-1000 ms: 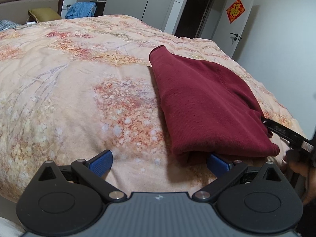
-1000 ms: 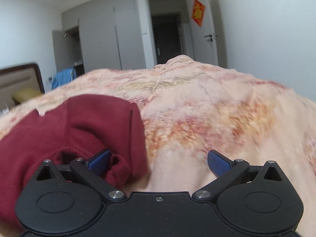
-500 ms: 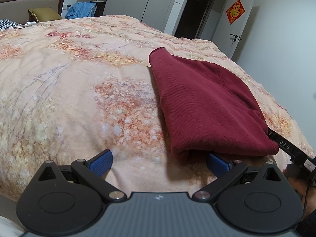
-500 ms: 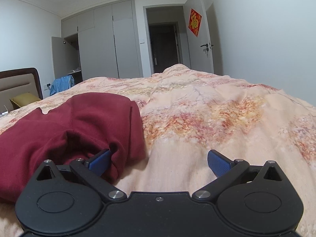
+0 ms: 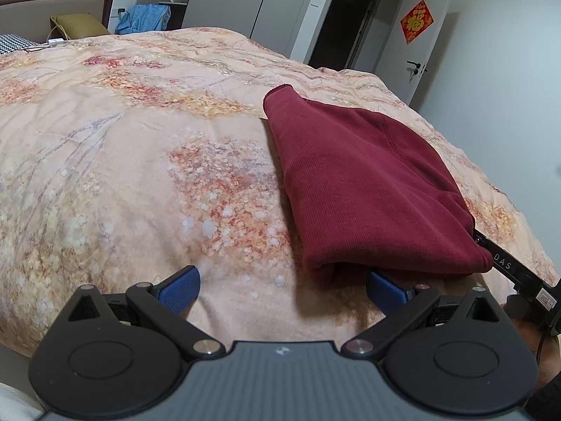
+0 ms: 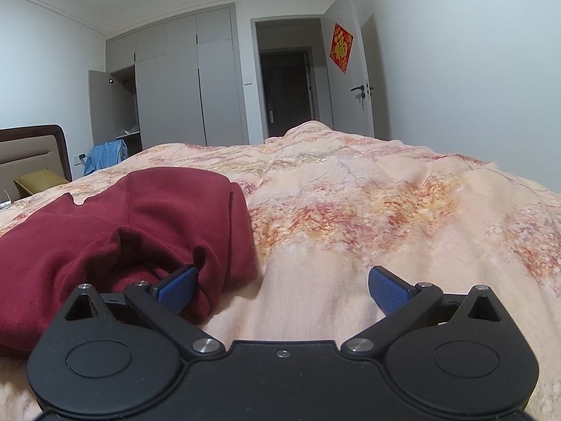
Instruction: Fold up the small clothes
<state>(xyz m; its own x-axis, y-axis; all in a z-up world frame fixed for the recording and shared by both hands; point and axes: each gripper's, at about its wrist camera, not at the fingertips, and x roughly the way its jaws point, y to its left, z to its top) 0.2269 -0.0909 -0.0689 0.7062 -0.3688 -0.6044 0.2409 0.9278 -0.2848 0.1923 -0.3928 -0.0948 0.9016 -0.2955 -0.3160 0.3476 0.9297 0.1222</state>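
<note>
Now my left gripper (image 5: 282,289) sits wide open and empty on the quilt (image 5: 140,161), its right finger just under the near edge of the folded red top (image 5: 357,189). My right gripper (image 6: 282,289) is open too, its left finger against the bunched cloth.
</note>
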